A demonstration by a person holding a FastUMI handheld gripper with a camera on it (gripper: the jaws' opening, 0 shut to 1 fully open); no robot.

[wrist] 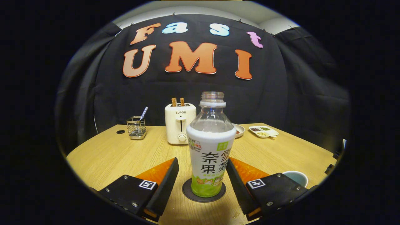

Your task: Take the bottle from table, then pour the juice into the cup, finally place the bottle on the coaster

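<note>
Bottle (210, 150) stood upright on the coaster (203, 191), between your gripper (202, 184) fingers, uncapped. Your jaws were spread apart, the right finger (236, 181) near the label, the left (165, 184) clear of it, neither pressing. The cup (297, 177) sat just beyond the right finger. I judged this the placing step; your next move called for backing straight out without nudging the bottle.

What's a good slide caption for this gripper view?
Open claw flanks the uncapped bottle standing on its coaster, cup alongside.
</note>
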